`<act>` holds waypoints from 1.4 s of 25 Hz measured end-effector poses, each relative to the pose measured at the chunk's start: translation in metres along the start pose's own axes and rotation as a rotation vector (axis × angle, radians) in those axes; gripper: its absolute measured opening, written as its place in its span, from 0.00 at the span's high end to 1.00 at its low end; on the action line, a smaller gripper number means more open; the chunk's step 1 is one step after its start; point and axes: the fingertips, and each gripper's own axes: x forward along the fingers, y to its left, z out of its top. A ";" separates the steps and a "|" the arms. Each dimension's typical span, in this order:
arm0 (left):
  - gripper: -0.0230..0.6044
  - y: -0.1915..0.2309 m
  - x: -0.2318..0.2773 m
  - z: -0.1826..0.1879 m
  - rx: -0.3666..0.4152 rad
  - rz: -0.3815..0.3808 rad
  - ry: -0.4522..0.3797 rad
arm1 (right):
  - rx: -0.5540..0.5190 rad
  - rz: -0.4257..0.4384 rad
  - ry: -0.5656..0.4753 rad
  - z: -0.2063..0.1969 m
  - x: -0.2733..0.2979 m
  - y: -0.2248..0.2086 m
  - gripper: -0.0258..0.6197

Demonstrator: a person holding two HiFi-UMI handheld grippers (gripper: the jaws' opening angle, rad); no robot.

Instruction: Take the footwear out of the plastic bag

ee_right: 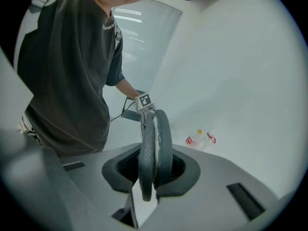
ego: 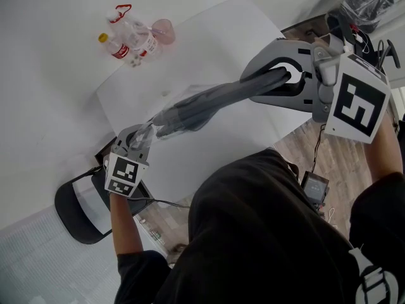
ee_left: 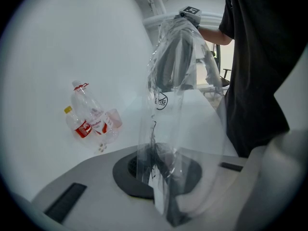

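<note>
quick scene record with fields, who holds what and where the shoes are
left gripper: shut on bag
right gripper: shut on footwear
footwear: grey pair, stretched between the grippers above the table, one end in the bag
bag: clear plastic, pulled taut
table: white, bottles at far corner
task: not done, footwear partly bagged

Footwear (ego: 221,97) partly in plastic bag (ego: 152,122), bottles (ego: 130,40) on table (ego: 215,37) beyond
</note>
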 end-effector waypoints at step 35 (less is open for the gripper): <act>0.92 0.009 0.009 -0.063 -0.152 -0.018 -0.008 | 0.078 -0.095 0.004 -0.014 -0.016 -0.005 0.84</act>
